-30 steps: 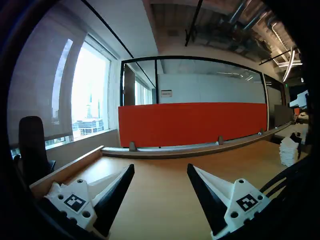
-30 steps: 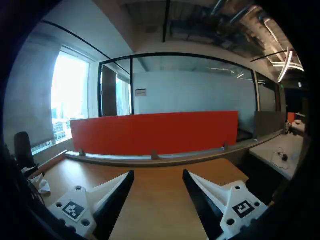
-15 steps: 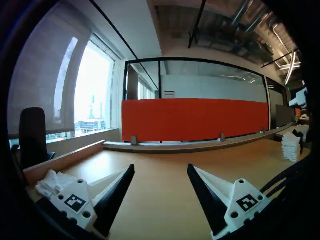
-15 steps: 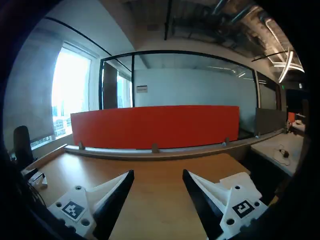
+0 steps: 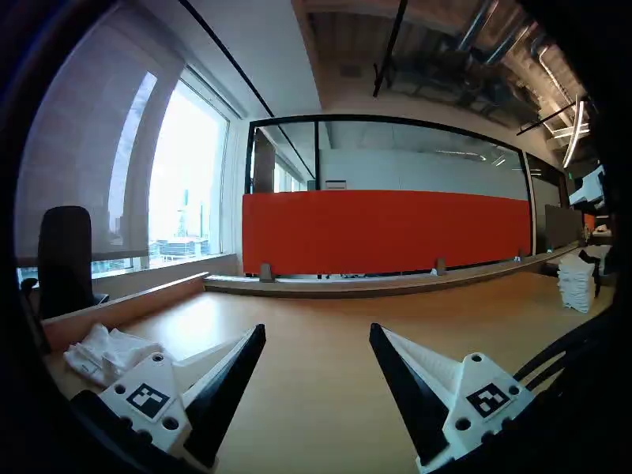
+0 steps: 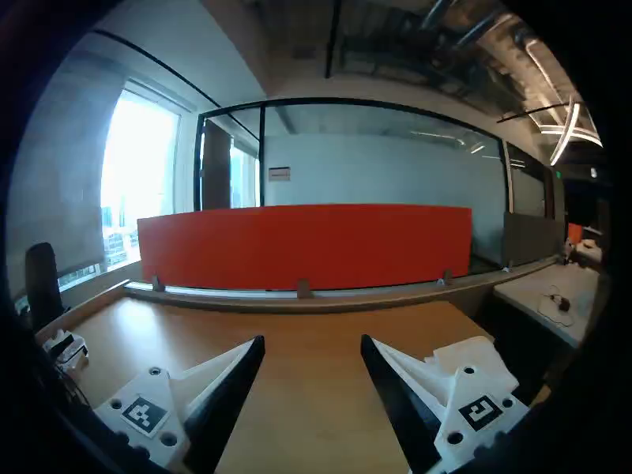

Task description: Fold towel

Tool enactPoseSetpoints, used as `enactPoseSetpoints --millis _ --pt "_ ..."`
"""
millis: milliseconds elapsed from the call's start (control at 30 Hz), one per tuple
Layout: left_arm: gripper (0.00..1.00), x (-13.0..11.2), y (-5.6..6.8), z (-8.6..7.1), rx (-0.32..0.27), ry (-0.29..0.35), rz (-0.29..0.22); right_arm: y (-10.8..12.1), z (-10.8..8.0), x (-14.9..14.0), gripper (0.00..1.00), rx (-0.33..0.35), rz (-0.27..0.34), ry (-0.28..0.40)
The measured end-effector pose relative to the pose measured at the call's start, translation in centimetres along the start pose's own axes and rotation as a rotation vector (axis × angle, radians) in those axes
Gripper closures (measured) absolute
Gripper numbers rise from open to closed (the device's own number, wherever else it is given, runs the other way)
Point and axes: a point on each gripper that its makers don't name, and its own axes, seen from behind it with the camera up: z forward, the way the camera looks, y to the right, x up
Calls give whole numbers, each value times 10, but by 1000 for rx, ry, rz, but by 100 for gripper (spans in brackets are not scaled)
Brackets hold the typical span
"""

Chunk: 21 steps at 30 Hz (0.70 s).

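Observation:
A crumpled white towel [image 5: 110, 351] lies on the wooden table [image 5: 316, 316] at the left, just beyond my left finger. My left gripper [image 5: 316, 336] is open over bare wood with nothing between its fingers. A stack of folded white towels [image 5: 577, 280] stands at the far right of the left gripper view. In the right gripper view my right gripper [image 6: 312, 347] is also open above the table [image 6: 308, 332]. A white folded piece [image 6: 466, 351] sits just behind its right finger. A small white object [image 6: 63, 347] at the left edge is too small to identify.
An orange divider panel [image 5: 387, 233] runs along the table's far edge, with a glass partition behind it. A raised wooden ledge [image 5: 118, 308] borders the left side. A black chair [image 5: 63, 261] stands by the window. Another desk [image 6: 553, 296] with cables lies to the right.
Both views have tipped downward a little. The crumpled towel has come into sight by my left finger, and the white folded piece has appeared behind my right finger. Both grippers stayed open.

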Motion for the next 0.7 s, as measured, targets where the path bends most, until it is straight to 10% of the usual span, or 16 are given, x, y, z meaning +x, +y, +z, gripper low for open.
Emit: enactPoseSetpoints --millis 700 --pt "2 -13 1 4 -18 -14 -7 7 -4 -8 6 -6 0 -12"
